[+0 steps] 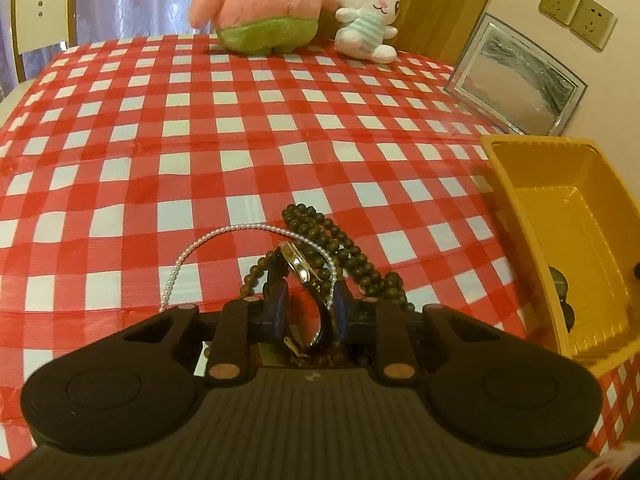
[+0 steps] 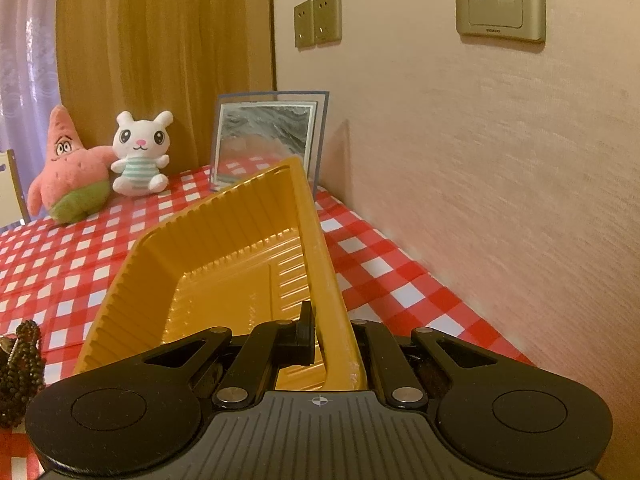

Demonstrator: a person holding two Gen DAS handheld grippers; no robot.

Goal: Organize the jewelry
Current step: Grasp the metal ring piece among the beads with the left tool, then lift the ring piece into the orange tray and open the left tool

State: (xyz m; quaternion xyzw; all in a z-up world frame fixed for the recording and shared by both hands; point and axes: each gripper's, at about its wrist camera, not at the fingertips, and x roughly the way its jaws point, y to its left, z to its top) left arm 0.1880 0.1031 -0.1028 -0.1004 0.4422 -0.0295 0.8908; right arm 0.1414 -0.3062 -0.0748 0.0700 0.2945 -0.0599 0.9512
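My left gripper [image 1: 310, 292] is shut on a wristwatch [image 1: 304, 270] with a metal band, held upright between the blue pads. Right behind it a pile of dark bead strands [image 1: 344, 254] and a white pearl necklace [image 1: 208, 244] lie on the checkered cloth. My right gripper [image 2: 328, 332] is shut on the right rim of a yellow plastic tray [image 2: 224, 264], which is tilted. The tray also shows in the left wrist view [image 1: 560, 216] at the right, with something dark at its near corner. The bead pile shows at the left edge of the right wrist view [image 2: 20, 368].
A pink star plush [image 1: 260, 4] and a white bunny plush [image 1: 368, 12] sit at the table's far edge. A framed mirror [image 1: 520, 76] leans on the wall at the right. A chair [image 1: 40, 12] stands at far left. The wall [image 2: 500, 200] runs close along the right.
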